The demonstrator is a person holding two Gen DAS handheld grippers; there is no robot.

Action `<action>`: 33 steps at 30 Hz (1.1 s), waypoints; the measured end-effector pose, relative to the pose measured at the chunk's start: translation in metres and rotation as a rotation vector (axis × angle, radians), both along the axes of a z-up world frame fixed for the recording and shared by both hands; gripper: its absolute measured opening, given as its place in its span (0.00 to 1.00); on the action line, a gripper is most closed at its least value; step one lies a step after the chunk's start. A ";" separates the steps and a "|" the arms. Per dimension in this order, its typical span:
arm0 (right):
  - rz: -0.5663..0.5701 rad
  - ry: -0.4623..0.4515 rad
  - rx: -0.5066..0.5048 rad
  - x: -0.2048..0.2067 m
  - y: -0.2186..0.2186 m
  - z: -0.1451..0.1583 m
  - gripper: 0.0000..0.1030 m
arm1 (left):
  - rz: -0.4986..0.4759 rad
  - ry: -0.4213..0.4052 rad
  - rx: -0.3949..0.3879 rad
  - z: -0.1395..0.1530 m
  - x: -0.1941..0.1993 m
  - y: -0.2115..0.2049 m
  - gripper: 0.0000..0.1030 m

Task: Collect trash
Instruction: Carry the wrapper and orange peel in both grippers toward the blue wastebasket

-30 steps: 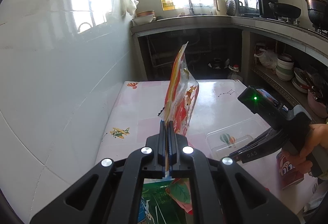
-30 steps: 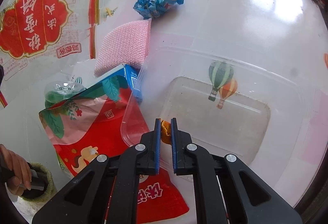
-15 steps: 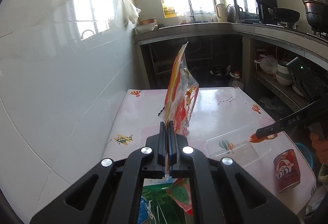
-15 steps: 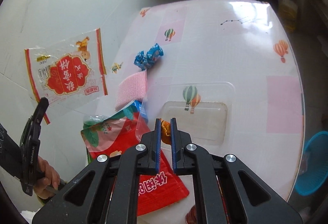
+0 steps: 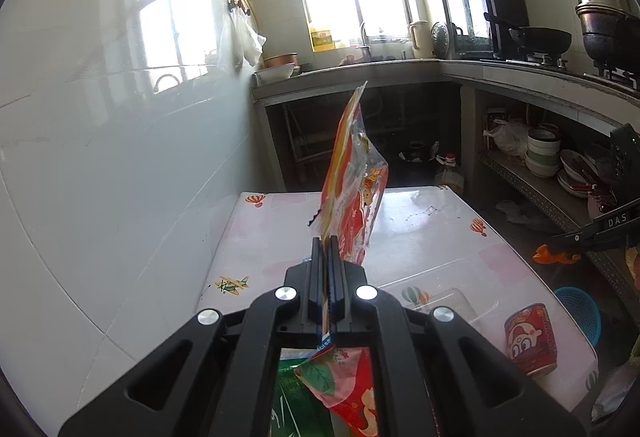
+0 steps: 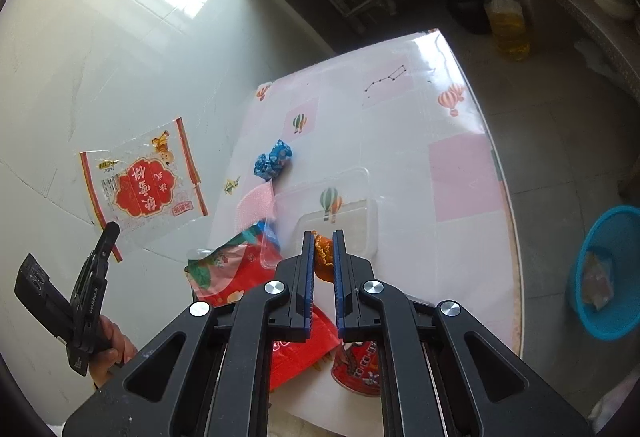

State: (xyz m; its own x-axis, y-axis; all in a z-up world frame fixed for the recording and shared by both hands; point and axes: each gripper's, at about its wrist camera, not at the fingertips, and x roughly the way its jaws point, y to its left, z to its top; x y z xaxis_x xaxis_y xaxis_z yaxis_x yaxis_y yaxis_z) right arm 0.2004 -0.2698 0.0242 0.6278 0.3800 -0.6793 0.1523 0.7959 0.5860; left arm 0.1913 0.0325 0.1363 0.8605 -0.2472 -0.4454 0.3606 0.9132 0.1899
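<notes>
A clear red-printed wrapper [image 5: 352, 193] is clamped upright in the left gripper [image 5: 326, 249]; an orange scrap [image 6: 323, 255], seemingly peel, is pinched by the right gripper [image 6: 322, 249] above the counter [image 6: 460, 173].

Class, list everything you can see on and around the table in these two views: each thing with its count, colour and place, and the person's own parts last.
Table: one, white and pink, against the tiled wall.
Clear tray: one, transparent, mid-table.
Crumpled wrapper: one, blue, beyond the tray.
Pink cloth: one, left of the tray.
Red snack bag: one, red and green, near edge.
Red can: one, near right edge.
Basket: one, blue, on the floor.
Oil bottle: one, yellow, on the floor.
Clear red wrapper: one, held up by left gripper.
Orange scrap: one, in right gripper.
Hand: one, holding the left gripper.
</notes>
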 end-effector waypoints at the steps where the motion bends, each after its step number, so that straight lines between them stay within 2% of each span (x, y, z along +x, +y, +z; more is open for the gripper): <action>1: -0.010 -0.004 0.005 -0.005 -0.003 0.000 0.07 | -0.007 -0.003 0.000 0.001 -0.003 -0.003 0.02; 12: -0.122 -0.039 0.037 -0.064 -0.049 -0.001 0.07 | -0.119 -0.023 -0.003 0.014 -0.036 -0.060 0.02; 22: -0.263 -0.041 0.045 -0.123 -0.105 -0.009 0.07 | -0.302 -0.020 -0.012 0.020 -0.066 -0.144 0.01; 28: -0.386 -0.009 0.048 -0.163 -0.140 -0.027 0.07 | -0.468 0.066 -0.040 0.017 -0.080 -0.208 0.01; 33: -0.518 0.055 0.053 -0.198 -0.172 -0.056 0.07 | -0.620 0.241 -0.069 0.002 -0.082 -0.275 0.01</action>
State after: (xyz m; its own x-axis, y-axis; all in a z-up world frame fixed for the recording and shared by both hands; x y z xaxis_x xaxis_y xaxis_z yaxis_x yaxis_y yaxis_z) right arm 0.0026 -0.4416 -0.0318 0.7068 0.0644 -0.7045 0.5494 0.5775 0.6039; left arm 0.1098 -0.2422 0.1382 0.4282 -0.6991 -0.5726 0.8477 0.5302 -0.0134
